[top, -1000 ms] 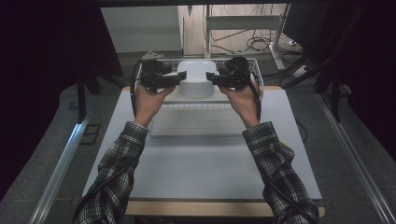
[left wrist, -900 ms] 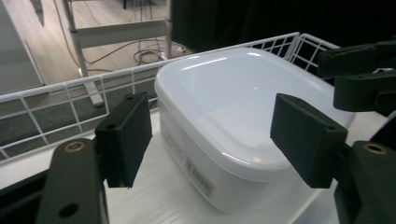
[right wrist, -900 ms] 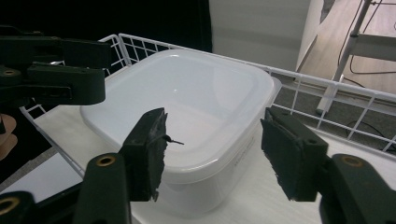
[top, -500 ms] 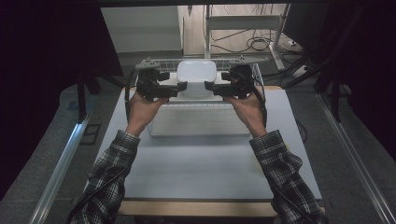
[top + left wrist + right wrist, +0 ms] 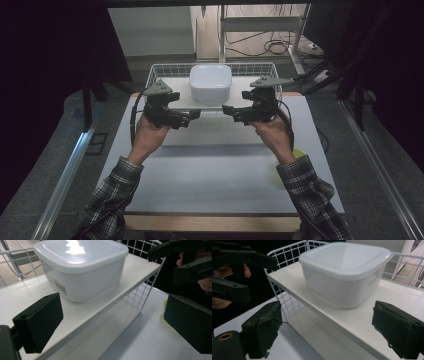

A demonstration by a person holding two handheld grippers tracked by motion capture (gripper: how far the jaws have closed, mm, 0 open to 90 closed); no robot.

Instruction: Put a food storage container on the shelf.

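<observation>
Both jaws have just been opening – left hand-held gripper point(image 5: 194, 116) and right hand-held gripper point(image 5: 228, 111) gape empty, mid-frame, below the white lidded container point(image 5: 210, 83) on its shelf point(image 5: 175, 86).

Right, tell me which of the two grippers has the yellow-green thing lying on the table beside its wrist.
The right gripper: the yellow-green thing lies by that wrist; the left gripper has none.

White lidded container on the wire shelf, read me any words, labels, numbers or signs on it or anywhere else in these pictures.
Barcode sticker on the side wall of the white lidded container: bars and small print beneath, too small and blurred to read.
Raised mark on the container's other side, seen in the right gripper view: no legible text.
Wire shelf, grippers and table: no text visible.
</observation>
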